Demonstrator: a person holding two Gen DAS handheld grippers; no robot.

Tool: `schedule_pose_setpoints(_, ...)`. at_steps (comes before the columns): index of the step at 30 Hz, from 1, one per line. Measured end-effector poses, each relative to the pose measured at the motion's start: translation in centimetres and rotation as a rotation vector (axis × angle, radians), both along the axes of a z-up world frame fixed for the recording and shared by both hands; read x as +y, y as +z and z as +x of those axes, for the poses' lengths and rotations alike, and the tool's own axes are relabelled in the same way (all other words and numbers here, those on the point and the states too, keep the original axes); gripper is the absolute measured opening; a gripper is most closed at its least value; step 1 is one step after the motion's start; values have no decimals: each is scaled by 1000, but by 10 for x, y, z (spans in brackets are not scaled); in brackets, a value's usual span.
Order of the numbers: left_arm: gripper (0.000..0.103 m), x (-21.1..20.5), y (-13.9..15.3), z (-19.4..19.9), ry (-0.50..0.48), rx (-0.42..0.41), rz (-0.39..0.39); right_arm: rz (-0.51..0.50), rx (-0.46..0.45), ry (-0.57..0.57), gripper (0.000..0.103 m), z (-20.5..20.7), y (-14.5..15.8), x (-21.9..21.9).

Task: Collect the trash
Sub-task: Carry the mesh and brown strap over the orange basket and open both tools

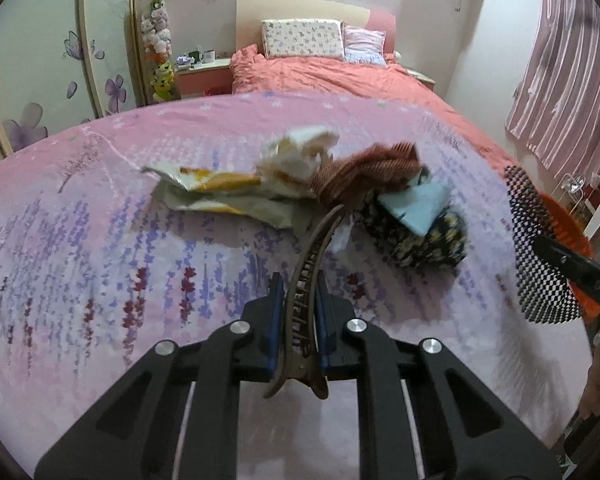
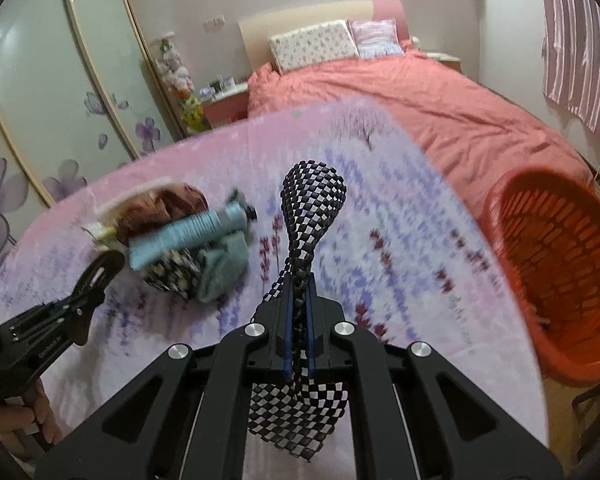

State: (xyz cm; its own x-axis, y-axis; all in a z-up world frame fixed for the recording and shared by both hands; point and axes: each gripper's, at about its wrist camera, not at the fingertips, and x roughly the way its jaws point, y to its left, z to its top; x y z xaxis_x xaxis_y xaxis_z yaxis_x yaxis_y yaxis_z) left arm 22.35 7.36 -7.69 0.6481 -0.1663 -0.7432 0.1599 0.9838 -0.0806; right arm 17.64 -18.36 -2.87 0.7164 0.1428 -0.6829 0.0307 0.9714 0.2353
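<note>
Left gripper clamps a brown hair clip, frame centre. Right gripper pinches checkered mesh; orange basket right.

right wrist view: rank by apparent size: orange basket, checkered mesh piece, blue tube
1. orange basket, largest though cut off by the frame edge.
2. checkered mesh piece, clamped in the right gripper; its nearness to the lens inflates it, so the rank is by look only.
3. blue tube, smallest, blurred on the pile.

A home bedroom: bed, pillows, wardrobe
</note>
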Motion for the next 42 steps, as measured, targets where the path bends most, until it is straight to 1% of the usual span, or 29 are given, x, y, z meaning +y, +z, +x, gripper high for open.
schedule_pose_setpoints(3, 15, -4, 21, -6, 0, -23, -26, 16, -51, -2, 5, -10, 21, -9)
schedule_pose_setpoints(7, 16, -20, 48, -14, -25, -68, -36, 17, -111, -21, 5, -23, 46, -26)
schedule_pose_setpoints(10, 15, -43, 68, -18, -59, -98, -53, 14, -132, -42, 5, -27, 55, -41)
schedule_pose_setpoints(13, 16, -66, 81, -19, -98, -114, -81, 11, -148, -74, 5, -32, 61, -62)
schedule_pose_setpoints(17, 16, -115, 94, -23, -180, -124, -114, 7, -159, -116, 5, -41, 63, -88)
schedule_pose_setpoints(19, 16, -137, 97, -22, -219, -123, -126, 4, -163, -147, 5, -44, 64, -108)
schedule_pose_setpoints(22, 16, -179, 99, -22, -289, -118, -154, 0, -165, -187, 5, -48, 63, -131)
schedule_pose_setpoints(28, 16, -260, 90, -13, -417, -65, -208, 3, -157, -289, 5, -50, 53, -187)
schedule_pose_setpoints(33, 16, -331, 71, -4, -508, -19, -209, 27, -143, -340, 5, -47, 38, -219)
schedule_pose_setpoints(36, 16, -362, 52, 2, -535, 15, -184, 48, -125, -346, 6, -38, 24, -233)
schedule_pose_setpoints(37, 21, -369, 46, 6, -535, 23, -174, 53, -111, -346, 6, -33, 16, -237)
schedule_pose_setpoints(38, 30, -376, 40, 8, -534, 30, -162, 56, -102, -351, 9, -31, 11, -239)
schedule_pose_setpoints(39, 35, -380, 33, 12, -524, 37, -149, 62, -82, -356, 12, -27, 3, -244)
schedule_pose_setpoints(40, 41, -382, 28, 15, -517, 46, -142, 70, -68, -357, 22, -26, -4, -249)
schedule_pose_setpoints(41, 46, -382, 24, 17, -514, 52, -138, 77, -56, -361, 36, -26, -11, -251)
schedule_pose_setpoints(42, 48, -380, 20, 20, -507, 56, -129, 80, -51, -369, 42, -26, -16, -253)
